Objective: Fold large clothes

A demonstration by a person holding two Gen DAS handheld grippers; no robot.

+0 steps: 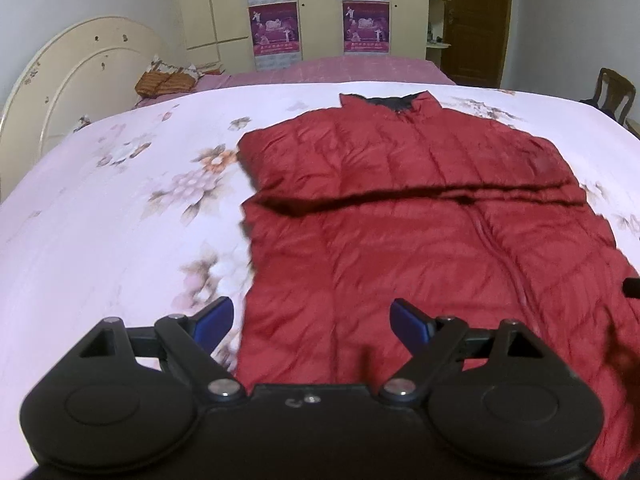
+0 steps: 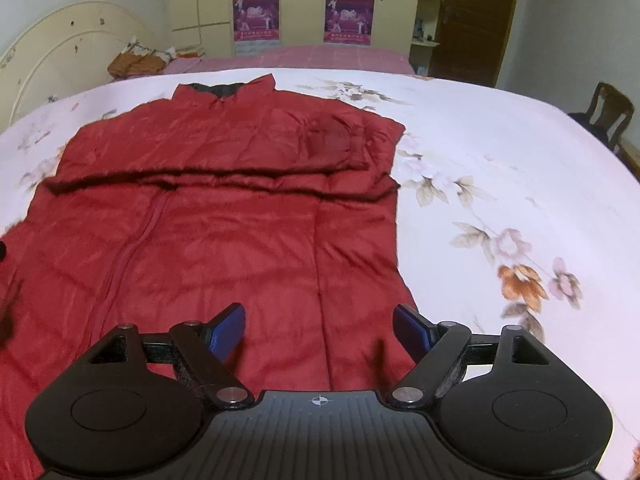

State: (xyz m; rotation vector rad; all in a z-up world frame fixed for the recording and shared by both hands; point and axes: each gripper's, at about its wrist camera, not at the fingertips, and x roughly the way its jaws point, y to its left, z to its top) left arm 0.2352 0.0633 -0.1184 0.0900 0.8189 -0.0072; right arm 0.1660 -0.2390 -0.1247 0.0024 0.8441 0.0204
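A dark red quilted jacket [image 1: 420, 216] lies flat on the bed, collar [image 1: 394, 102] at the far end, with both sleeves folded across its chest into a band. In the right wrist view the same jacket [image 2: 208, 232] fills the left and middle. My left gripper [image 1: 312, 322] hovers open above the jacket's near left edge, nothing between its blue pads. My right gripper [image 2: 320, 326] hovers open above the near right edge, also with nothing in it. At the right edge of the left wrist view, a black bit of the other gripper [image 1: 632, 288] shows.
The bed carries a pale pink floral cover [image 1: 120, 208]. A cream headboard [image 1: 60, 76] stands at the far left beside a folded brown cloth [image 1: 164, 82]. Behind are wardrobes with posters [image 1: 276, 28], a brown door [image 1: 476, 20] and a wooden chair [image 1: 612, 92].
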